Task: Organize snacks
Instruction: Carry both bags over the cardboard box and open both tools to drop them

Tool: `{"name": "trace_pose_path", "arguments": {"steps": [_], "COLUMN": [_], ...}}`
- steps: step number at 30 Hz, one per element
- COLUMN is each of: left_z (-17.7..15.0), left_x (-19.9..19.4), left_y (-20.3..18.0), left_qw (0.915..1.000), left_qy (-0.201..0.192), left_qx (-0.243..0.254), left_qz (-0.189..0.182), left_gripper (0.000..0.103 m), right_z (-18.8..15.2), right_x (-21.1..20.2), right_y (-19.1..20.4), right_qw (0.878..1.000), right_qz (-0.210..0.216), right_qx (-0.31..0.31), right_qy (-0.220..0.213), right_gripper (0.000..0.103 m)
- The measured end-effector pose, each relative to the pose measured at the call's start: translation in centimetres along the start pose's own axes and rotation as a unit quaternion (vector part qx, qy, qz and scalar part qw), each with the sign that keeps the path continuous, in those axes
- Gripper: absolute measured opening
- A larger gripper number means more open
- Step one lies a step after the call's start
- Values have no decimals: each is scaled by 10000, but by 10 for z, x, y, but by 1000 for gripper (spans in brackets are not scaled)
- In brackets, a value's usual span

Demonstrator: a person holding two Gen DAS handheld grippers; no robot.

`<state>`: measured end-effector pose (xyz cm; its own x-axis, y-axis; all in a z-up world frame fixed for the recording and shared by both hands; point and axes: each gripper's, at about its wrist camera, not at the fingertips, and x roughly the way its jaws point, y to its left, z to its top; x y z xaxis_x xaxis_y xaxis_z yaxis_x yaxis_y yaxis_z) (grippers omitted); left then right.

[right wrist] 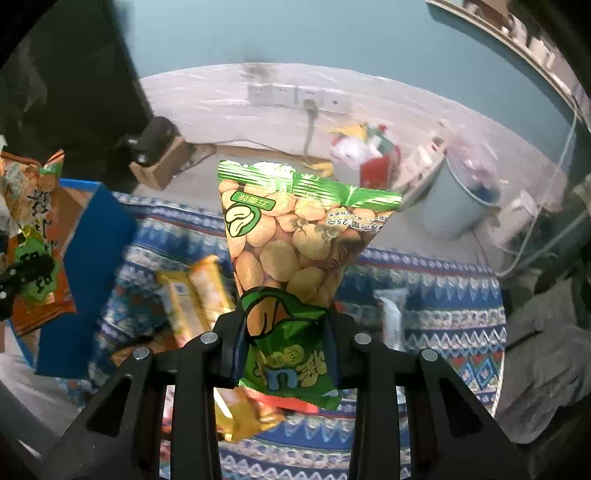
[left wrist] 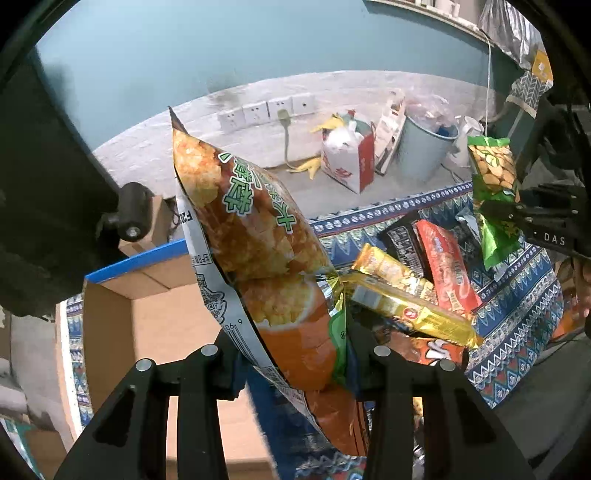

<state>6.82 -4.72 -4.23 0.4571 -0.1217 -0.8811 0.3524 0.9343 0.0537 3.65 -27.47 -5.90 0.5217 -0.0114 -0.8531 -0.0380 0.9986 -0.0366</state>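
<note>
Left wrist view: left gripper clamped the orange chip bag, held up beside an open cardboard box with a blue rim. Yellow wafer packs and a red biscuit pack lay on the blue patterned cloth. Wall sockets and a grey bucket stood behind.

Right wrist view: right gripper gripped the green broad-bean packet above the cloth; teal wall beyond.

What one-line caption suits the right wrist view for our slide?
Right claw grips a green broad-bean snack packet above the patterned blue cloth.
</note>
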Motion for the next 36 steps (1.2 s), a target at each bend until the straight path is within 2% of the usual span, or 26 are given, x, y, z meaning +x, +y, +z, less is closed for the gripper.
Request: {"name": "trace_pose_path", "arguments": {"steps": [6,14,29,36], "left_z": [-6,-25,-79,-99], "left_x": [-13,-25,-12,-4], "left_y": [28,70,139,157], "left_qw": [9998,9986,9932,9904], "left_qy": [-132,-143,226,403], "left_qx": [-94,-451,-1029,-1185], "left_qz": [144,229,494,594], "left_gripper": [42,42,42,42], "right_z": [19,42,56,50], "right_x": [-14,-20,-1,23], "right_y": [45,110,234,283], "right_qw": [9986,9935,9792,9737], "right_qz": [398,907,1620,1731], "right_qx": [-211,-570,-1210,-1476], "right_qy": [-281,-397,-146,120], "right_gripper": [32,32,32,32]}}
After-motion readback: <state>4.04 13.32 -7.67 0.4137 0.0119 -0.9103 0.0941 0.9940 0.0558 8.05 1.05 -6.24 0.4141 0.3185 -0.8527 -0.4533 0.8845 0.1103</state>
